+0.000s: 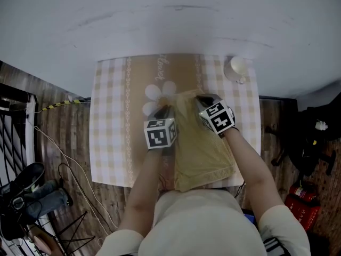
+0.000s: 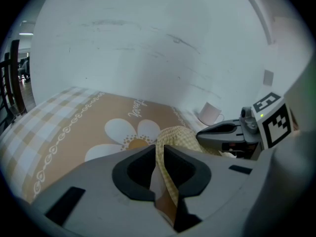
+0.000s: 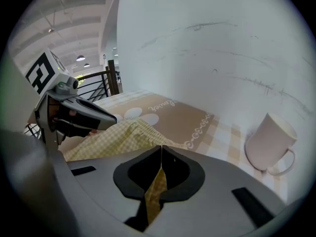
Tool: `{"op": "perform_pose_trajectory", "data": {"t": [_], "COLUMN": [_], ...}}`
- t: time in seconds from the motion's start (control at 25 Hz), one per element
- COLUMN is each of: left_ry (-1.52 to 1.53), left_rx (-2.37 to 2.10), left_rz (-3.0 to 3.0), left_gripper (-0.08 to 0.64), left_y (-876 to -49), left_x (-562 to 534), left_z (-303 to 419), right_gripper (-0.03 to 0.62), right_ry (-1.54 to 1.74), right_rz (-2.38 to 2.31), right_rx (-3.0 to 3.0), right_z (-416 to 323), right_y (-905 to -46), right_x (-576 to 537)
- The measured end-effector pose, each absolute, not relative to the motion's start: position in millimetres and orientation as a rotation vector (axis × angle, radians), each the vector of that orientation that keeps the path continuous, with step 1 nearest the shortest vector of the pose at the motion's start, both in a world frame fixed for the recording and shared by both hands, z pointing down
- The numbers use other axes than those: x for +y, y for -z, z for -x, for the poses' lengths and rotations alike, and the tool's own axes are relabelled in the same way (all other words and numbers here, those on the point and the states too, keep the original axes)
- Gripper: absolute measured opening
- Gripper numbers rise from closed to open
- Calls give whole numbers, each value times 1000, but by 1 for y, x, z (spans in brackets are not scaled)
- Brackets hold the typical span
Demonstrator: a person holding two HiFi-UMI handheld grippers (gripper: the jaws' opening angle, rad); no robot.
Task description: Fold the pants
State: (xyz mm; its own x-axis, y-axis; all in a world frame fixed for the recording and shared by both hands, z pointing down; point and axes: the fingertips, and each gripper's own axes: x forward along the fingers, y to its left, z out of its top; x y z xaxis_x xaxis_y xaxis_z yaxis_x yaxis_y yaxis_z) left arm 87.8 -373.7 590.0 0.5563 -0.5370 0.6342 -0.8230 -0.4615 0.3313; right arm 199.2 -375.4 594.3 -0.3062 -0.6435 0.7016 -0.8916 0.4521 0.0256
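Closest to the head camera is the person's pale-shirted torso (image 1: 213, 223), which fills the lower frame. Beyond it, the pants (image 1: 205, 153) lie on the tablecloth (image 1: 112, 121), right of centre, with their banded near edge at the table edge nearest the person. They are a fine yellow-tan gingham, soft and creased. Their far edge is raised off the cloth in a rounded hump.

Left gripper (image 2: 160, 157): jaws drawn to a narrow slit, with an upright fold of the checked fabric pinched between them.

Right gripper (image 3: 160, 164): jaws likewise pressed together on a thin fold of the same fabric.

Both grippers sit side by side at the far edge of the pants, the left one toward its left corner and the right one toward its right corner.

Tablecloth pattern: a tan middle panel printed with a white daisy (image 2: 131, 135), and pale checked side bands.

A white mug (image 3: 271, 144) sits at the far right corner of the table, apart from the pants.
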Motion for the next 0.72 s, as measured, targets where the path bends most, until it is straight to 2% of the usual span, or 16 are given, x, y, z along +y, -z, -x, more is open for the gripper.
{"op": "perform_pose_trajectory", "data": {"t": [0.16, 0.4, 0.52, 0.72], "left_ry": [-574, -585, -613, -662], "left_rx": [-1059, -985, -974, -975], "left_rz": [-2158, -2168, -2177, -2168], "left_gripper": [33, 81, 83, 83], "left_y": [-594, -601, -603, -606], "left_x": [-376, -374, -374, -374], "left_z": [-95, -112, -115, -115], "right_gripper": [6, 8, 11, 55], "right_ry": [-447, -444, -457, -554], "right_rz": [-1275, -1272, -1280, -1315], "right_rx": [-2006, -1950, -1939, -1946], "right_z": [-220, -232, -233, -237], "right_y": [-594, -601, -605, -611], "right_x": [-379, -381, -382, -383]}}
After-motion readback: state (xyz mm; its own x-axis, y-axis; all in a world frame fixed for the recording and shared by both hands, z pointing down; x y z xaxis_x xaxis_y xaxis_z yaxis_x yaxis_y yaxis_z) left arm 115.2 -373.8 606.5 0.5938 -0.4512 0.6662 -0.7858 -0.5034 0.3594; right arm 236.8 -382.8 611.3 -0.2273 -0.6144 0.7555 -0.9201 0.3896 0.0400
